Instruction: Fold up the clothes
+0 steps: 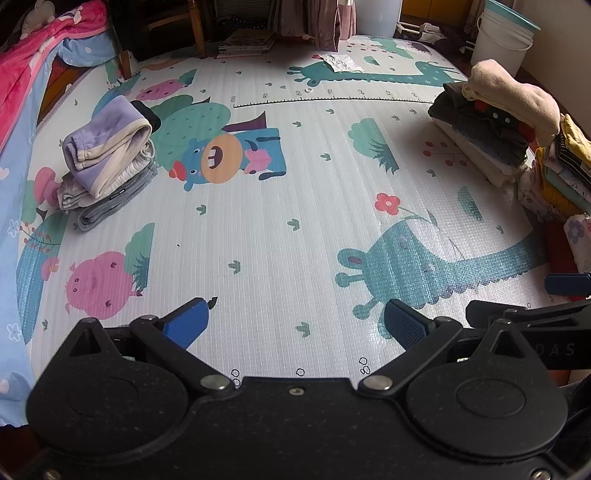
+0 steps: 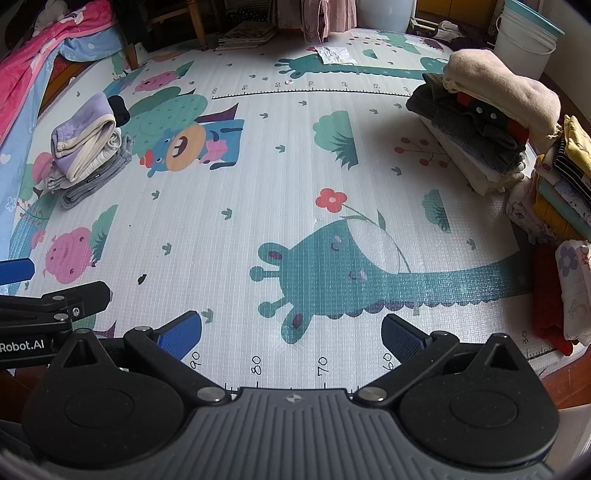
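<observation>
A small pile of folded clothes, purple and cream on top of grey [image 1: 107, 162] [image 2: 88, 147], lies on the cartoon play mat [image 1: 295, 206] [image 2: 280, 184] at the far left. A taller stack of folded clothes, pink on top of dark grey and white [image 1: 495, 122] [image 2: 491, 122], stands at the far right. My left gripper [image 1: 295, 321] is open and empty, low over the mat's near edge. My right gripper [image 2: 291, 332] is open and empty beside it; it also shows at the right edge of the left wrist view [image 1: 524, 317].
More folded colourful clothes [image 1: 565, 173] [image 2: 561, 184] are stacked at the right edge. A pink and blue quilt [image 1: 22, 110] hangs on the left. A white bucket [image 1: 502, 33], books [image 1: 247, 40] and a paper [image 1: 340, 61] lie at the back.
</observation>
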The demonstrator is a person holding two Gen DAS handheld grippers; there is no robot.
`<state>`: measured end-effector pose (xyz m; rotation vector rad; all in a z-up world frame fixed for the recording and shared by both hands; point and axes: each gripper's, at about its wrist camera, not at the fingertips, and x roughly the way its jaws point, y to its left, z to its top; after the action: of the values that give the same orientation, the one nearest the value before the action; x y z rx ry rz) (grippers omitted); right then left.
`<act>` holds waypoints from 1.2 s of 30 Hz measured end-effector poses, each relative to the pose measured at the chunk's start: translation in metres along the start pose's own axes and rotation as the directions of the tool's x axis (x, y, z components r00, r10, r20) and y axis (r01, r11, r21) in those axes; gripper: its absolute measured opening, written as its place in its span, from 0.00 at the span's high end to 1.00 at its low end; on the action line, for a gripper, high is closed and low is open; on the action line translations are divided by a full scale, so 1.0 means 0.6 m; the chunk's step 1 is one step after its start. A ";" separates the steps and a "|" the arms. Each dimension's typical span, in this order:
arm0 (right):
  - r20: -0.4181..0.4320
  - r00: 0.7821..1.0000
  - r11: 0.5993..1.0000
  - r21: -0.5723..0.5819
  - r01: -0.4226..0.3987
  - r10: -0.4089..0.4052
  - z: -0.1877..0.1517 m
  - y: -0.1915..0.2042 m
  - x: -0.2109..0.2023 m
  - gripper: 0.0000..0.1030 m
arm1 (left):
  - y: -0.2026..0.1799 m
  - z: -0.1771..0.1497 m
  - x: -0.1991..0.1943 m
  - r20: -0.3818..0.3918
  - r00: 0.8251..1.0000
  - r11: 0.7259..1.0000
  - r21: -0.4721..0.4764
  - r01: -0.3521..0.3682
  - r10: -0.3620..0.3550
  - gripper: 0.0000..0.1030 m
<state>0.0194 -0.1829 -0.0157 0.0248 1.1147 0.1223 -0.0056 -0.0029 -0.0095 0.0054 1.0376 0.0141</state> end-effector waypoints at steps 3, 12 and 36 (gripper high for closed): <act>-0.002 1.000 1.000 0.001 0.000 0.000 0.001 -0.001 0.000 0.00 | -0.001 -0.001 0.000 -0.001 1.000 1.000 0.000 0.001 -0.001 0.01; -0.004 1.000 1.000 0.002 0.000 0.000 0.003 -0.002 0.001 0.00 | 0.001 -0.002 -0.001 -0.003 1.000 1.000 -0.004 0.006 -0.006 0.00; -0.013 1.000 1.000 0.004 0.005 -0.005 0.000 -0.001 0.006 0.00 | 0.008 0.007 0.000 -0.016 1.000 1.000 -0.012 0.010 -0.010 0.00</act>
<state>0.0211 -0.1832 -0.0188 0.0245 1.1274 0.1164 -0.0022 0.0021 -0.0073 -0.0103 1.0533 0.0114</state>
